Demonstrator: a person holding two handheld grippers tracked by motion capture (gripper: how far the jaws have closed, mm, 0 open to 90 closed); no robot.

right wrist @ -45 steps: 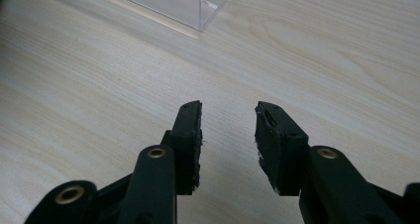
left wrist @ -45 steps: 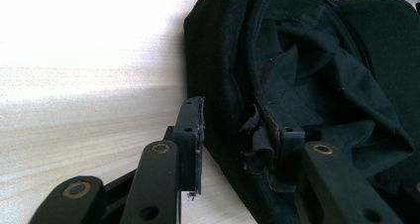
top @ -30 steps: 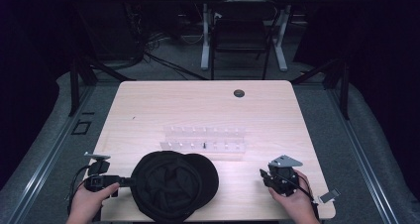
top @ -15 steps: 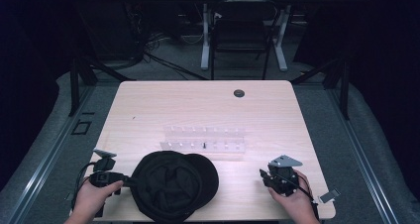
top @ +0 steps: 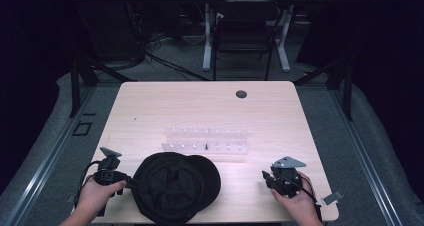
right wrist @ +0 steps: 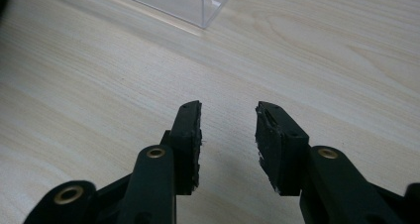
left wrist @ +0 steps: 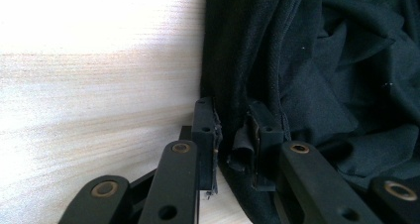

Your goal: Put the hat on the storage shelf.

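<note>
Here, at the near edge of the pale wooden table [top: 150,106], the left gripper [top: 124,178] lies low at the left rim of a round black fabric cap [top: 172,186]. Its jaws have just been closing, and in the left gripper view a fold of the cap's dark cloth [left wrist: 233,110] stands between the two pads, which press on it from both sides. The left hand [top: 97,196] grasps the tool from behind, its cable looping beside it.

The cap rests flat on the table just left of centre, close to the person's side, its soft crown crumpled inward.

On the right, the right gripper [top: 266,178] sits in the right hand [top: 295,203], well apart from the cap. Its jaws stand partly spread, bare wood showing between them, nothing held.

Just beyond the cap lies a clear plastic rack [top: 206,141] with rows of small pegs; its corner [right wrist: 198,6] appears ahead of the right gripper. Farther off, near the far edge, sits a small dark round grommet [top: 241,93].
</note>
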